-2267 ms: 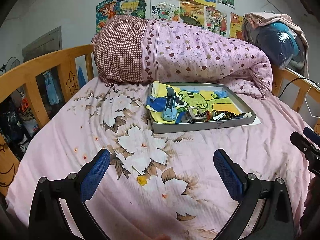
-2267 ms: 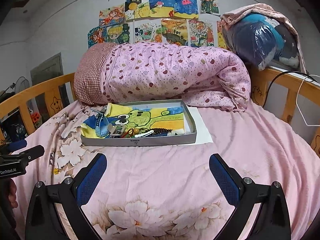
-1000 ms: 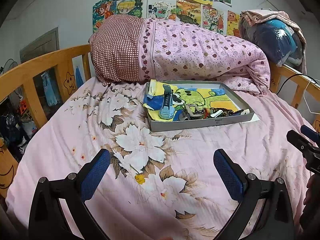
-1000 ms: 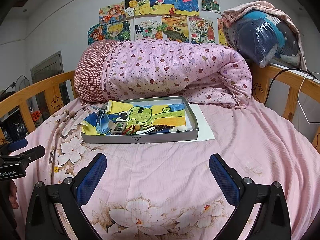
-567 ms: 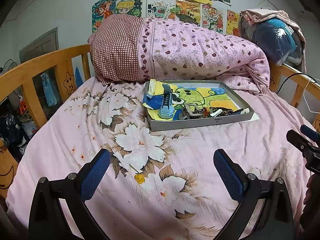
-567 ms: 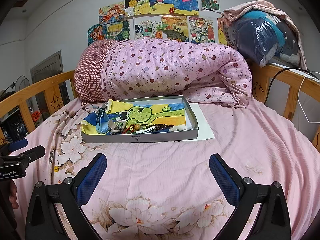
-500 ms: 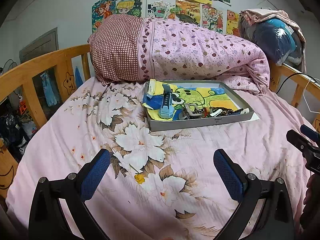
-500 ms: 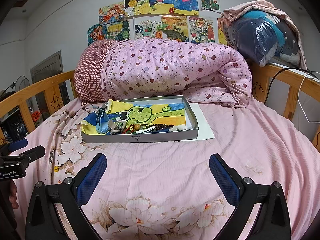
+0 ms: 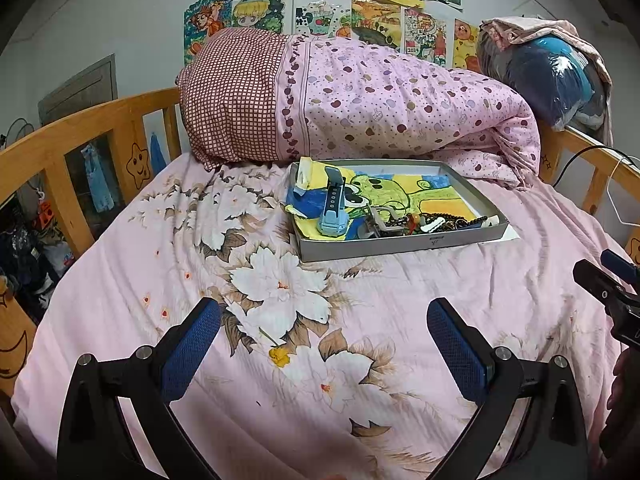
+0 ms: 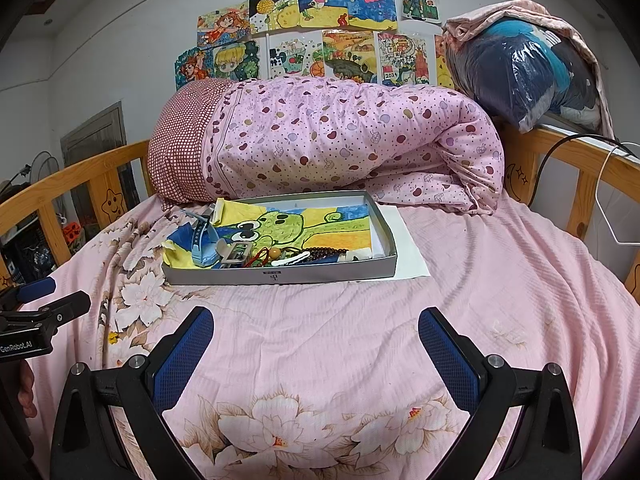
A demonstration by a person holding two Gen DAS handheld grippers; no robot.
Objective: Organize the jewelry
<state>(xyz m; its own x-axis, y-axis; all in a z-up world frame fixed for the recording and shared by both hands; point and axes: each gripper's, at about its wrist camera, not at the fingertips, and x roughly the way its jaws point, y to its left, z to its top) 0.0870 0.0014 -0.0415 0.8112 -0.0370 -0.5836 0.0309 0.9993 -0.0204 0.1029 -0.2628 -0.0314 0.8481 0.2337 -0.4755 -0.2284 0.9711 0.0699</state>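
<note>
A shallow grey box [image 9: 400,245] [image 10: 280,276] lies on the pink bed in front of a rolled quilt. Inside, on a green cartoon drawing, are a light-blue watch [image 9: 332,210] [image 10: 199,240], a metal clasp [image 10: 234,251], dark bead strands [image 9: 460,222] [image 10: 324,252] and a white hair clip [image 10: 294,258]. My left gripper [image 9: 323,326] is open over the flowered sheet, well short of the box. My right gripper [image 10: 316,334] is open too, nothing between its blue pads, also short of the box.
A rolled polka-dot quilt [image 10: 340,144] lies behind the box, with a white sheet of paper [image 10: 406,246] under the box's right side. Wooden rails [image 9: 80,140] [image 10: 580,164] border the bed. A bagged bundle [image 10: 524,76] sits at the back right.
Both views have drawn back and risen a little since 2.3 s ago; over the last half second nothing visibly moves. Both grippers stay open.
</note>
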